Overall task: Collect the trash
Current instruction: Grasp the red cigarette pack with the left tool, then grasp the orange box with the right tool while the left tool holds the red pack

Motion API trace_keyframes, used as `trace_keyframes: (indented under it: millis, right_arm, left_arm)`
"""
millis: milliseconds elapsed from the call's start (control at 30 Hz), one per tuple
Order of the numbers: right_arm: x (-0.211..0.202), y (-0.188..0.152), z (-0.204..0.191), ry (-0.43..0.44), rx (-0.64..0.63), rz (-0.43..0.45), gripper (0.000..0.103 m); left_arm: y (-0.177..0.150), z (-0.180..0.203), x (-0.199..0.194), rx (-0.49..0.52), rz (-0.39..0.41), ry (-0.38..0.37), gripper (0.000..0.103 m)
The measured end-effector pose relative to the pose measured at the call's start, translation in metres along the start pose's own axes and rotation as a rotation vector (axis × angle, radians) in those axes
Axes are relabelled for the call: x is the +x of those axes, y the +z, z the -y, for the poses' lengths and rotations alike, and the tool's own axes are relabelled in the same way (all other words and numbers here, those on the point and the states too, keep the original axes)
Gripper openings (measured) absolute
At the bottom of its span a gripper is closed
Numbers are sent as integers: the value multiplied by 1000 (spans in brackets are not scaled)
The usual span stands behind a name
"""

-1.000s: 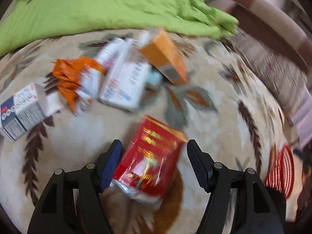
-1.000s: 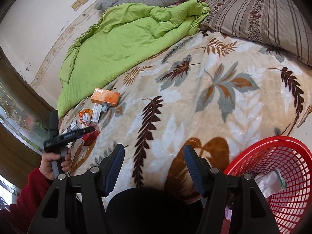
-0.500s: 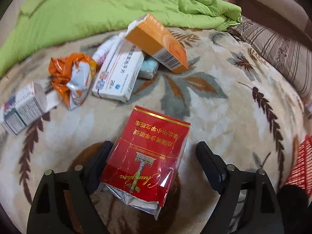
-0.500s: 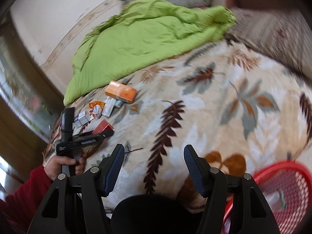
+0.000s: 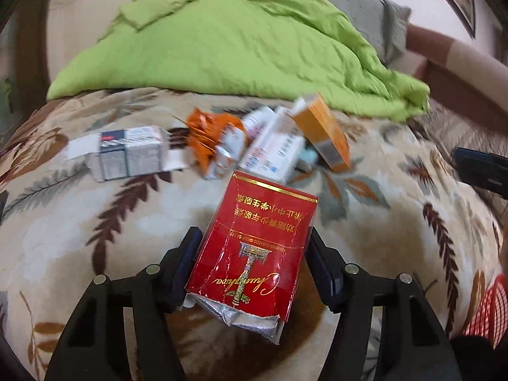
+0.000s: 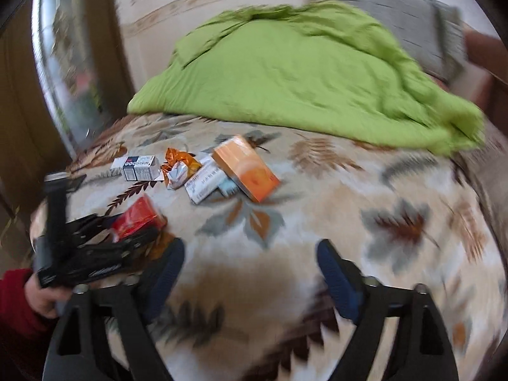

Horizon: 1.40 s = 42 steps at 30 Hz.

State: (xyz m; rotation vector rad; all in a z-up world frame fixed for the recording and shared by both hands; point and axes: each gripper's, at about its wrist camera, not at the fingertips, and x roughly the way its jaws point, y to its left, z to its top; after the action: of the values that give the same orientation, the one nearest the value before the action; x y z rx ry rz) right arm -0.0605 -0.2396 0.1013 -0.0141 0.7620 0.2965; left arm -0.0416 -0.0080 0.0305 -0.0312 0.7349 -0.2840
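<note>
The red pack (image 5: 254, 247) sits between the jaws of the left gripper (image 5: 254, 254), its long axis running straight away from the camera, the torn foil end nearest the gripper body and the printed top pointing towards the pile of trash. The two pads press against the pack's long sides, so the jaws are narrowed onto it and appear to hold it; in the right wrist view the pack (image 6: 138, 219) shows as a red block clamped in the left gripper (image 6: 127, 231), seemingly raised a little off the bed (image 6: 317, 222), though blur makes that uncertain.

Taking the pack as landmark: just beyond its far end lie a white box (image 5: 273, 152), an orange wrapper (image 5: 212, 133) and an orange box (image 5: 324, 130); further to the left of it lies a grey carton (image 5: 130, 152). Behind these spreads a green quilt (image 5: 241, 50). A sliver of red basket (image 5: 489, 311) shows well to the right of the pack, at the frame's edge.

The right gripper (image 6: 250, 273) hangs with its jaws wide and nothing between them, well to the right of the pack. The left hand is plainly the one on the job. The coming move, by judgement, is a carry rightwards to the basket; the soft, torn pack may crush or slip if squeezed unevenly
</note>
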Motion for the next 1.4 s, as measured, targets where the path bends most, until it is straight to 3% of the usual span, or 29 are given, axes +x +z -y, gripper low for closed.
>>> trace_keyframes:
  millis: [100, 300, 533, 567, 600, 667, 767, 1000, 1067, 1267, 1400]
  right_arm:
    - [37, 23, 0, -28, -43, 16, 91]
    - [120, 55, -5, -16, -167, -65, 91]
    - [172, 70, -5, -9, -243, -103, 91]
    - [176, 72, -6, 7, -246, -111, 88]
    - [177, 72, -6, 22, -243, -115, 72]
    - [179, 71, -5, 75, -198, -147, 66]
    - [163, 62, -7, 111, -103, -132, 62]
    - [88, 12, -16, 10, 168, -69, 57]
    - [62, -3, -23, 19, 224, -28, 57]
    - [11, -37, -40, -27, 298, 35, 57]
    - [-9, -57, -33, -35, 347, 65, 56]
  left_arm:
    - [3, -8, 4, -17, 8, 18, 64]
    - [4, -18, 16, -45, -20, 7, 64]
    - [4, -12, 21, -9, -24, -14, 64]
    - [4, -10, 22, -4, -23, -16, 64]
    - [4, -10, 22, -3, -23, -20, 64]
    - [4, -11, 22, -10, -20, -23, 64]
    - [5, -13, 20, -22, -13, -25, 64]
    - [2, -7, 6, -2, 33, -16, 63]
    - [1, -4, 2, 13, 44, -10, 63]
    - [-6, 9, -28, 63, 98, 1, 63]
    - [-19, 15, -48, 79, 93, 1, 62]
